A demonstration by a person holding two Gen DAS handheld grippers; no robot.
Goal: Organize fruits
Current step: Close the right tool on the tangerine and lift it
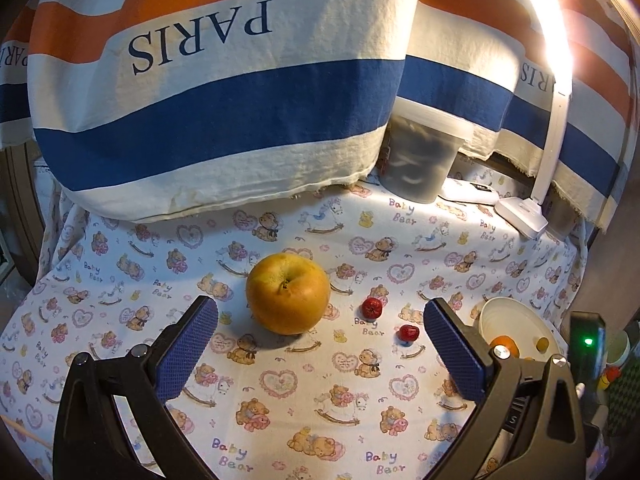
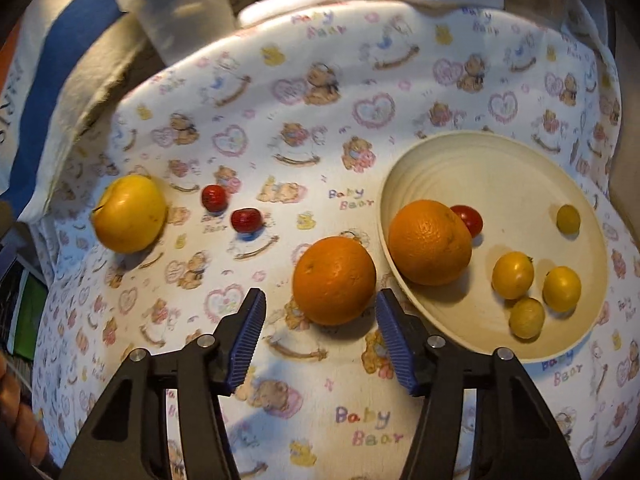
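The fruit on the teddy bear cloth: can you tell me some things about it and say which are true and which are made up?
1. One orange lies in the cream bowl. True.
2. The bowl holds four small yellow fruits. True.
3. The right gripper is squeezing the other orange. False: its jaws stand on either side of the near part of that orange, which rests on the cloth, and do not press on it.
4. The two small red fruits on the cloth lie inside the bowl. False: they lie on the cloth, between the big yellow fruit and the oranges.
5. The left gripper is open and holds nothing. True.
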